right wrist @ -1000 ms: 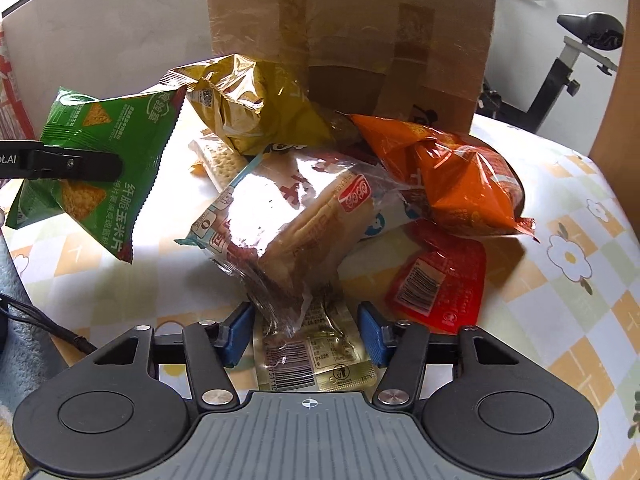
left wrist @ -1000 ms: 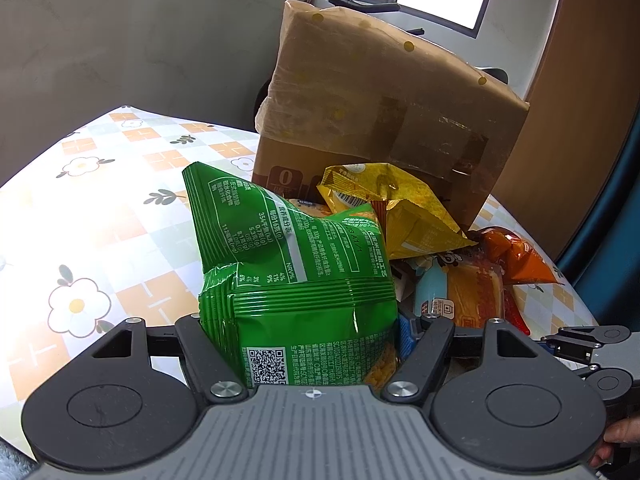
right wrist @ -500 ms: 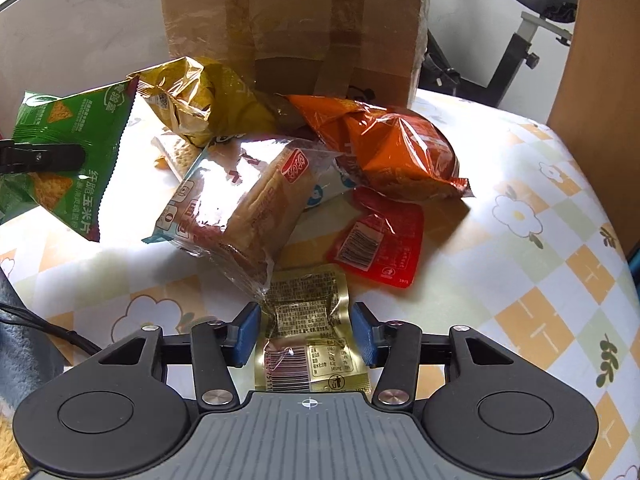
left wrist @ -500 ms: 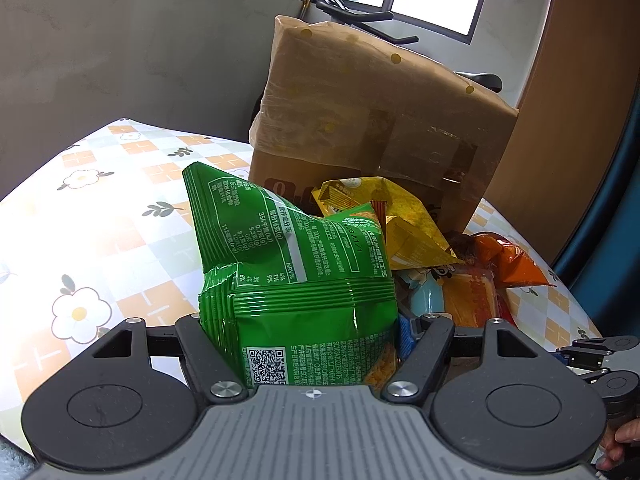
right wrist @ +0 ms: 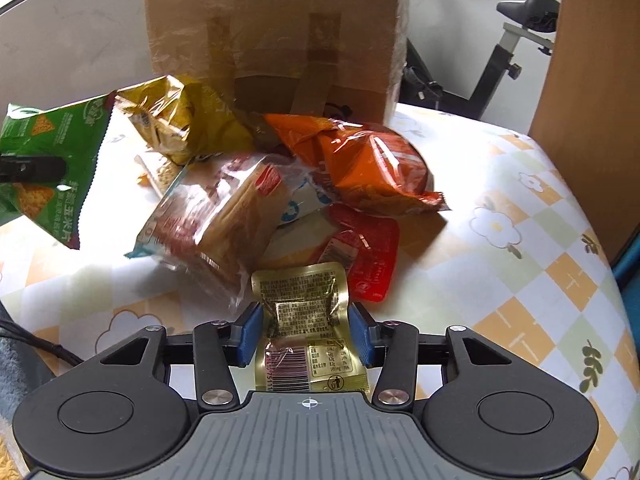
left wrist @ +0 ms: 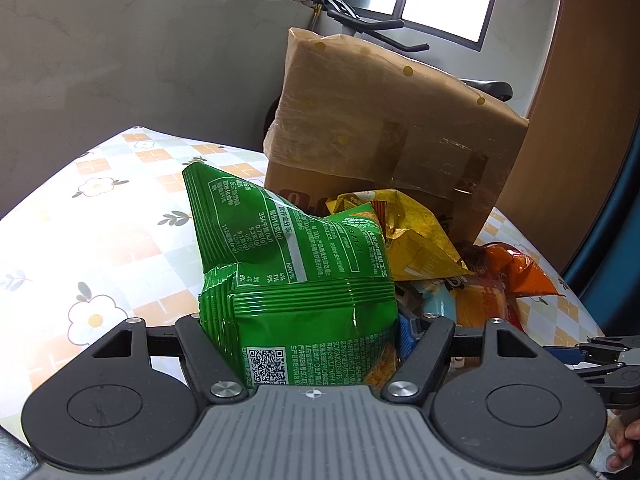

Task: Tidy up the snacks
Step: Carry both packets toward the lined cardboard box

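My left gripper (left wrist: 300, 332) is shut on a green chip bag (left wrist: 288, 280) and holds it above the table; the bag also shows at the left of the right wrist view (right wrist: 48, 160). My right gripper (right wrist: 306, 334) is shut on a gold foil pouch (right wrist: 306, 320), lifted off the pile. On the table lie a yellow bag (right wrist: 180, 124), an orange bag (right wrist: 368, 164), a clear-wrapped bread pack (right wrist: 216, 224) and a red pouch (right wrist: 364, 256).
A taped cardboard box (right wrist: 276, 36) stands behind the pile; it also shows in the left wrist view (left wrist: 384, 136). The floral tablecloth (right wrist: 520, 248) covers the table. An exercise bike (right wrist: 516, 40) stands beyond the far edge, a wooden panel at the right.
My right gripper closed on the gold pouch and pulled it back from under the bread pack, which dropped onto the table. My left gripper drew back slightly with the green bag.
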A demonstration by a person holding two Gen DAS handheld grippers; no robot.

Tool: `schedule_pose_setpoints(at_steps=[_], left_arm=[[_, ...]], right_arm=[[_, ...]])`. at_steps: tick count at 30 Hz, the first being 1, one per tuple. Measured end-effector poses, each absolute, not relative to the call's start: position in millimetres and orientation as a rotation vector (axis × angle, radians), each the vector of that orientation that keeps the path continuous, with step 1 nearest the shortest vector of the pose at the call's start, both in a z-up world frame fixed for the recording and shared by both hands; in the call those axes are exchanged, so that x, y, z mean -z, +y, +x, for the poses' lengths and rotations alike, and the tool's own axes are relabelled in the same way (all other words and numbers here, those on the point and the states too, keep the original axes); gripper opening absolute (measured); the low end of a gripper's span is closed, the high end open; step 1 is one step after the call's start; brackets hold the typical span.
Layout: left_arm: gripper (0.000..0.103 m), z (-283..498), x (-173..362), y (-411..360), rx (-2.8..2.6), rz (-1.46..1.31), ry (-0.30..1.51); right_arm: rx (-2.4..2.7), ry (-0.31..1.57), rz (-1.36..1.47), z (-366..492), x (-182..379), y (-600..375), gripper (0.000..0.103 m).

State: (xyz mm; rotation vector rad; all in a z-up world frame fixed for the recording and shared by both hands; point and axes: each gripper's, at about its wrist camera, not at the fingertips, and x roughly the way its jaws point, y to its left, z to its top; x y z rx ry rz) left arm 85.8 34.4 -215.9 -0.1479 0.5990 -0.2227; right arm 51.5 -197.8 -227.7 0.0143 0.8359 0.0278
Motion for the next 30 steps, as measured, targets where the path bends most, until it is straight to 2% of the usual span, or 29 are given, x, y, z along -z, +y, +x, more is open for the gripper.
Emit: schedule_pose_setpoints(at_steps=[15,30], left_arm=[[0.074,83.9,183.0,50.3,0.141,-0.159,0.506],[0.074,113.0,108.8,37.0,0.243,-0.114,0.386]], right_arm=[[0.026,0.686,0.046,45.6,183.9,-219.5,0.043],[-0.072,0.52,0.078,69.6,117.0,-228.1,0.043]])
